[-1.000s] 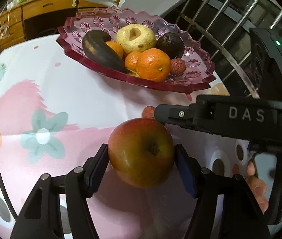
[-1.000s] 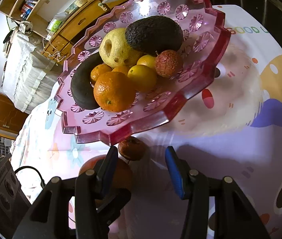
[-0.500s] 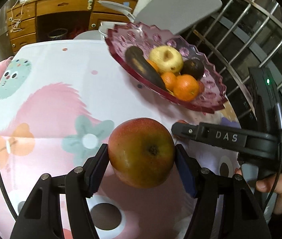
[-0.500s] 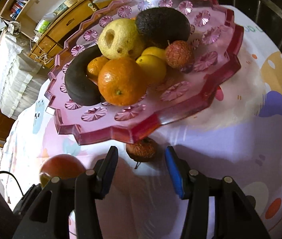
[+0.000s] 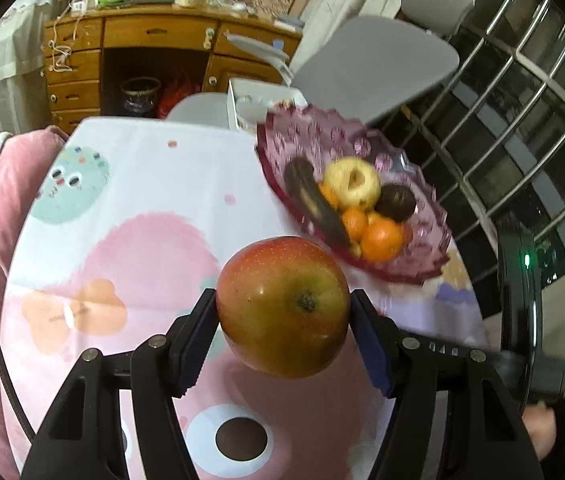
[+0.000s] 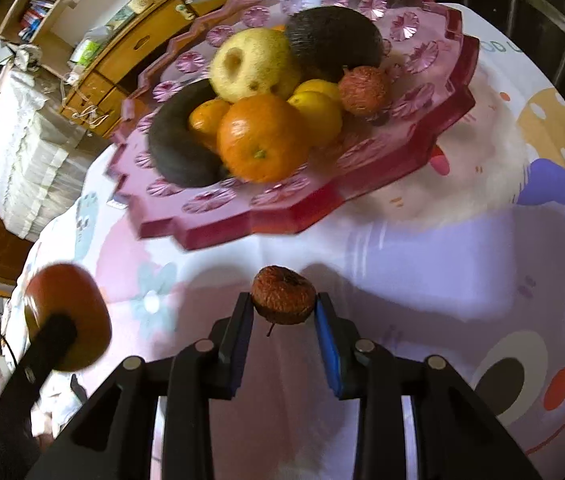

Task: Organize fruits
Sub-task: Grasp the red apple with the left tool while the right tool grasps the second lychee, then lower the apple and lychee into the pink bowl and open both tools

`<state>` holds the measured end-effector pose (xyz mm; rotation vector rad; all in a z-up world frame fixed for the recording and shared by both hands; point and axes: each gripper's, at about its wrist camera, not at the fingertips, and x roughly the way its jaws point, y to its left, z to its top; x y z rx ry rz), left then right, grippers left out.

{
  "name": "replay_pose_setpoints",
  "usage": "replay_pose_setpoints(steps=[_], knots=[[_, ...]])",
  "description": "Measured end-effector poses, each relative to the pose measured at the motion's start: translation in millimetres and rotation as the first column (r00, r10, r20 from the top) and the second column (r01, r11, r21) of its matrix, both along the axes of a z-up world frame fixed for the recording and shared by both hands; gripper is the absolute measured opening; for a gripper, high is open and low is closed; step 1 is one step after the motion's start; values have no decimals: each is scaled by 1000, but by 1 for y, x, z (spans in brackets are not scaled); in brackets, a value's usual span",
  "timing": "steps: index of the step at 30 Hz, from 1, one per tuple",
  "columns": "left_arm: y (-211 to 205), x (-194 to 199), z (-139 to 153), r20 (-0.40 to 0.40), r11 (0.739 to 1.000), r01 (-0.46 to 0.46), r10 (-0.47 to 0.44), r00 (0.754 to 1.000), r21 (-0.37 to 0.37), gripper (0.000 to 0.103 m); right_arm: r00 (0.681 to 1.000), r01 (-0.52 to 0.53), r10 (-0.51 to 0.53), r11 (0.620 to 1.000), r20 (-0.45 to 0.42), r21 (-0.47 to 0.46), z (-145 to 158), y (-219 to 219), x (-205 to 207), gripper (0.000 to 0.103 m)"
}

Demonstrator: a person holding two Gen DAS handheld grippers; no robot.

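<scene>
Fruit fills both claws. The left claw (image 5: 284,314) is clamped on a large round red-and-yellow apple (image 5: 283,307), held above the worktop's patterned pink-and-white cloth (image 5: 142,204). The right claw (image 6: 284,306) has its blue pads closed on a small rough brown-red lychee-like fruit (image 6: 284,294), just in front of the scalloped pink glass fruit dish (image 6: 322,200). Farther back, that dish holds a bright orange (image 6: 262,138), two yellow lemons (image 6: 316,110), a second small rough red fruit (image 6: 363,90), a pale yellow apple (image 6: 252,64), a dark avocado (image 6: 332,40) and a blackened banana (image 6: 178,144). Behind the worktop stands a wooden drawer desk (image 5: 154,48).
</scene>
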<state>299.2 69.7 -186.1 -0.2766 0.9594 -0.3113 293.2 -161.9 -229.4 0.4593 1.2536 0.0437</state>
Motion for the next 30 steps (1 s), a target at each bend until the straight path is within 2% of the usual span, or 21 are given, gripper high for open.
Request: replay_pose_setpoints(steps=[8,13,19,25,30], knots=[[-2,6,30,88,999,-47,47,995,2,64,993,-102,98,993,67,61,34,8,-21,32],[-9,19,41,124,998,-68,68,990,-4,64,981,-129,122,991,153,36,64,3,-23,32],[-19,37,50,163,996,-91,92,982,-15,64,961,-120,130,991,244,-55,95,-17,-15,32],[-37,53,52,178,995,-89,97,979,-55,64,953,-84,118,988,280,-133,101,-34,-1,32],[-58,66,40,142,996,-59,68,988,-71,64,955,-70,115,983,273,-169,91,-43,8,32]])
